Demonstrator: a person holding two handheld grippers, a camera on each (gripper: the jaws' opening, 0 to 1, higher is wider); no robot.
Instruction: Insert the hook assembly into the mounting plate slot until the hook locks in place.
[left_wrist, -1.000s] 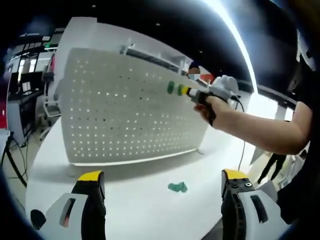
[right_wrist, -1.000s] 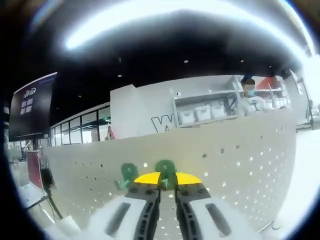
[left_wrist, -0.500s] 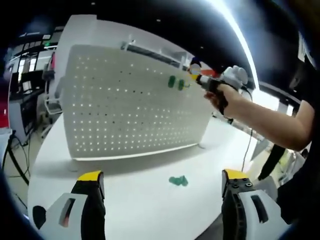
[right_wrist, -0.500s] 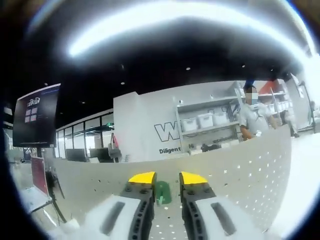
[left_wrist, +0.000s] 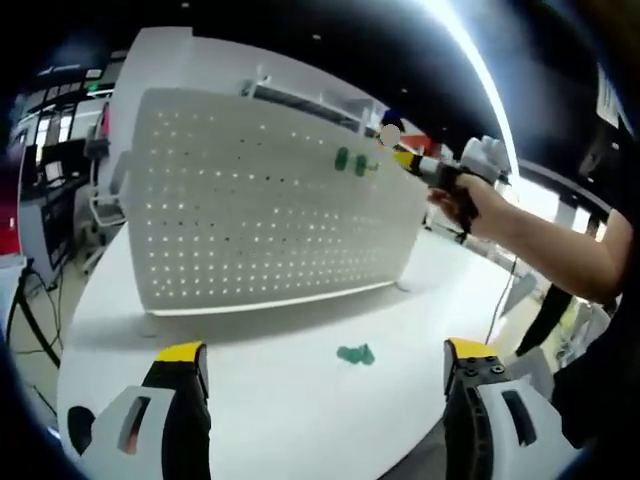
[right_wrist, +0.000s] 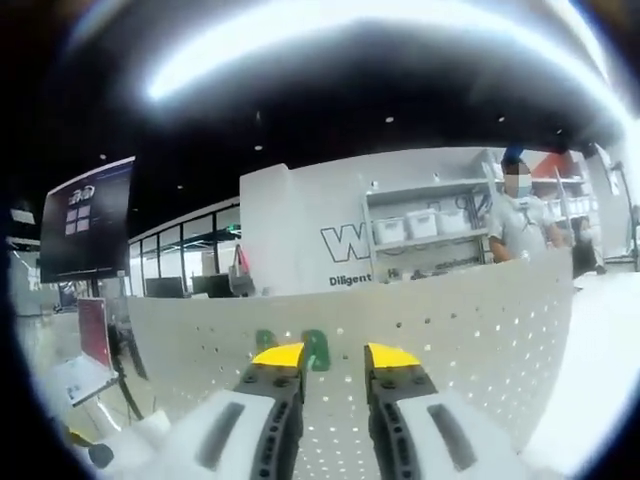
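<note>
White table (left_wrist: 250, 400) w/ pegboard (left_wrist: 260, 220): my right gripper (right_wrist: 335, 352) gapes empty by hooks (left_wrist: 351, 162); unlocked hook could drop.

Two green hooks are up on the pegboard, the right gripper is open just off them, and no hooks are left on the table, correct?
Not quite: a green hook lies on the white table, as the left gripper view shows. Two green hooks do hang on the pegboard, and the right gripper is open near them.

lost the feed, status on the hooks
Both grippers open, empty. Two green hooks sit on pegboard; right gripper beside them. Spare green hook on table.
</note>
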